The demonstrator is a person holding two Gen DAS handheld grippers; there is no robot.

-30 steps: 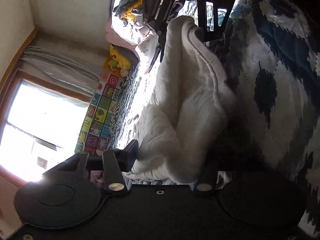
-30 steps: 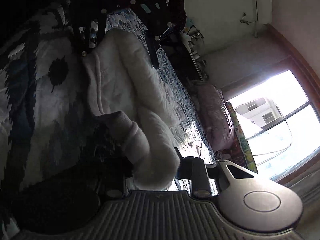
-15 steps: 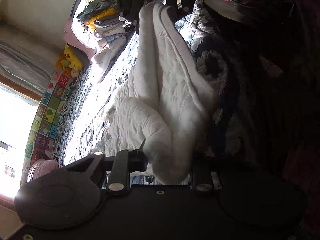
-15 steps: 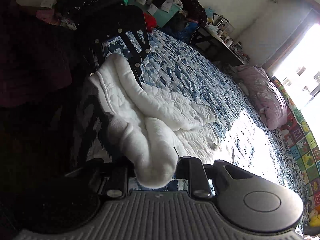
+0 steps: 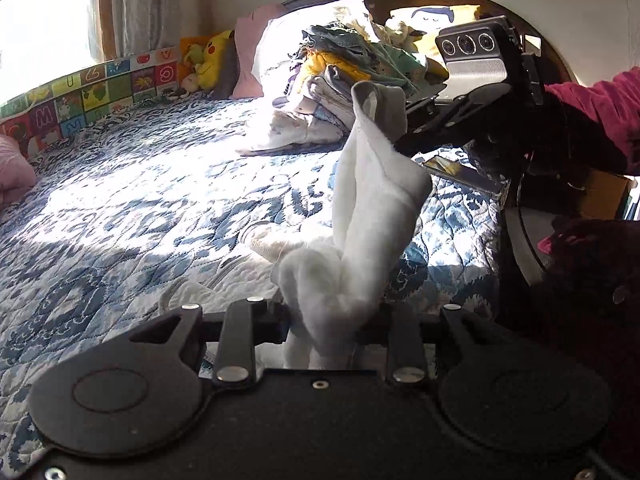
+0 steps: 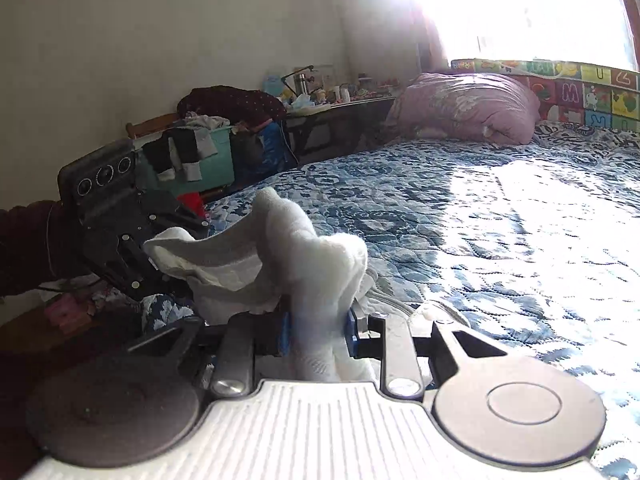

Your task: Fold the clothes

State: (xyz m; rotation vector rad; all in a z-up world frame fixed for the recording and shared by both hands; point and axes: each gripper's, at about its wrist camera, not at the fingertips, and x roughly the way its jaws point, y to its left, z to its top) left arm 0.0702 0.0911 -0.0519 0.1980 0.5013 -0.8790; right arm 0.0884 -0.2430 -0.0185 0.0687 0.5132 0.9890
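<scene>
Lighting: blown-out window [image 6: 520, 4] glare, sunlit patches on the bedspread [image 5: 120, 200], shadowed dim foreground, fisheye bending at edges, sharp focus.

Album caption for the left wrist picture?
Both grippers, left and right, hold a white garment above the blue quilt.

white quilted garment [image 5: 376, 200], bunched, held up above the bed

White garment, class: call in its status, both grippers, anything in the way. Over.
Left gripper and right gripper both shut on white garment. Garment lifted between them, tail on quilt. Path clear.
</scene>
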